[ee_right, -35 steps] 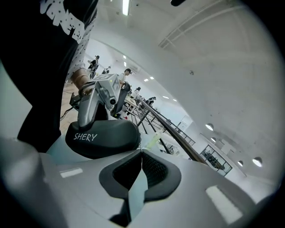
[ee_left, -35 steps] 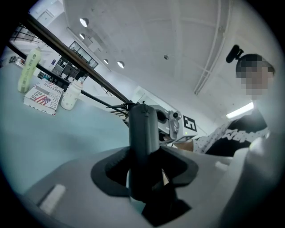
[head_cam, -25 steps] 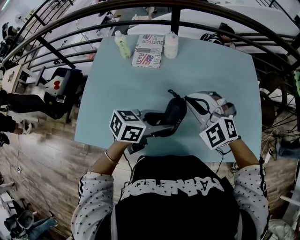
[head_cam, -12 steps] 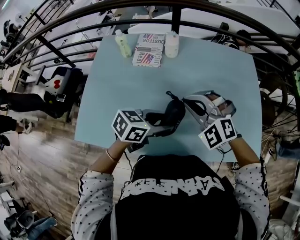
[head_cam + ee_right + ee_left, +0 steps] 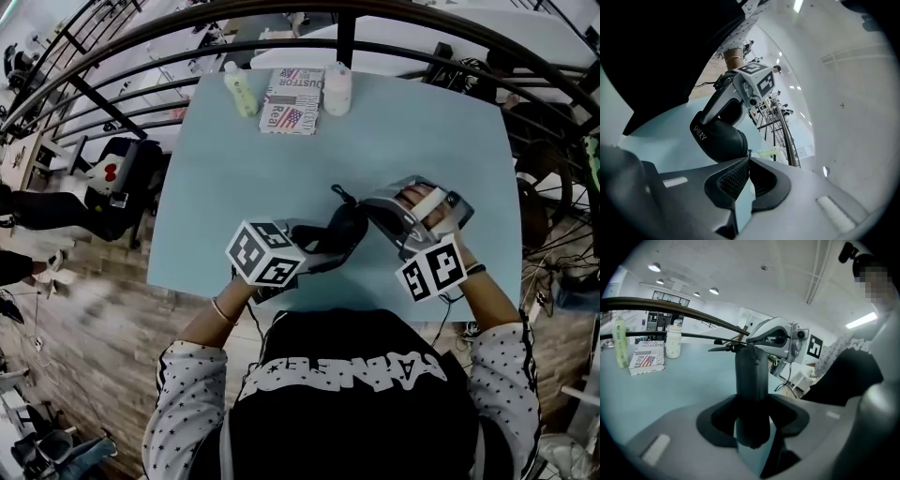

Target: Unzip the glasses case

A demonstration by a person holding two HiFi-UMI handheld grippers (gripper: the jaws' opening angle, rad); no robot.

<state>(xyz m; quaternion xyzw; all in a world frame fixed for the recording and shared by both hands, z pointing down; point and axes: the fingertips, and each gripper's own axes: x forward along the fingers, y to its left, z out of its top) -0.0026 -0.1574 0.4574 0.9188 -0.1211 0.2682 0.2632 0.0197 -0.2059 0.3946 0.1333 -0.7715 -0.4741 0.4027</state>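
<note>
Bright, even indoor light fills all three views. In the left gripper view, ceiling lamps glow at upper left and a strip light at right. Shadows on the table are faint. Fisheye distortion bends the railing along the head view's top, and the floor at left is blurred. The gripper views darken at the corners. The black case, close to the lens, looks soft.

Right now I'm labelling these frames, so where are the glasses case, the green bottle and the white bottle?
glasses case [image 5: 345, 232]: head view, middle of its black shell.
green bottle [image 5: 241, 95]: head view, on its body.
white bottle [image 5: 337, 92]: head view, on its body.
</note>
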